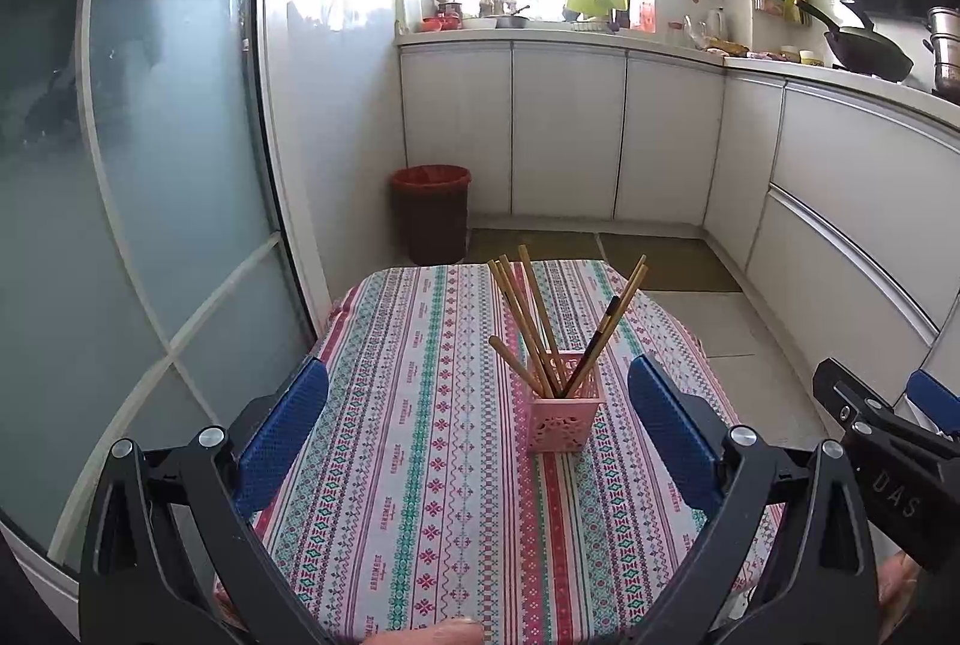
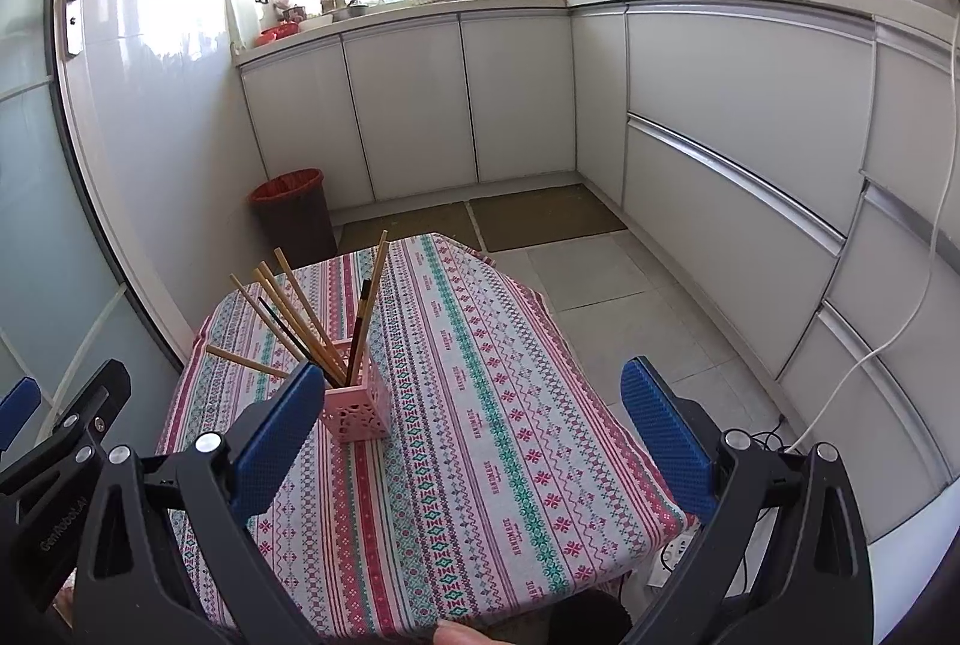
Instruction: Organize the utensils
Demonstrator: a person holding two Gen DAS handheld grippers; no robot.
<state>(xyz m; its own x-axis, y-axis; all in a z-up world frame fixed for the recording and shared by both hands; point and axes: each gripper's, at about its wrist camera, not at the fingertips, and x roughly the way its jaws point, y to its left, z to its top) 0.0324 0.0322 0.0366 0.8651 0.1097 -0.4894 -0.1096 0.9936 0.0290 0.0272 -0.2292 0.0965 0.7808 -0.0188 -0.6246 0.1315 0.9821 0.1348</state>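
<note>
A pink lattice holder [image 1: 563,417] [image 2: 355,411] stands upright on the patterned tablecloth [image 1: 420,405] [image 2: 492,393]. Several wooden chopsticks [image 1: 528,321] [image 2: 300,315] and a dark one lean out of it in different directions. My left gripper [image 1: 480,423] hangs above the near part of the table, open, with the holder between and beyond its blue pads. My right gripper [image 2: 474,423] is open too, nothing between its fingers; the holder sits just past its left pad [image 2: 282,435]. In the left wrist view the right gripper's body [image 1: 888,453] shows at the right edge.
A small table carries the cloth. A dark bin with a red liner [image 1: 432,213] [image 2: 294,213] stands on the floor beyond it. White cabinets [image 1: 564,129] [image 2: 720,117] wrap the back and right. A frosted glass door [image 1: 150,165] is on the left. A white cable [image 2: 888,333] hangs at right.
</note>
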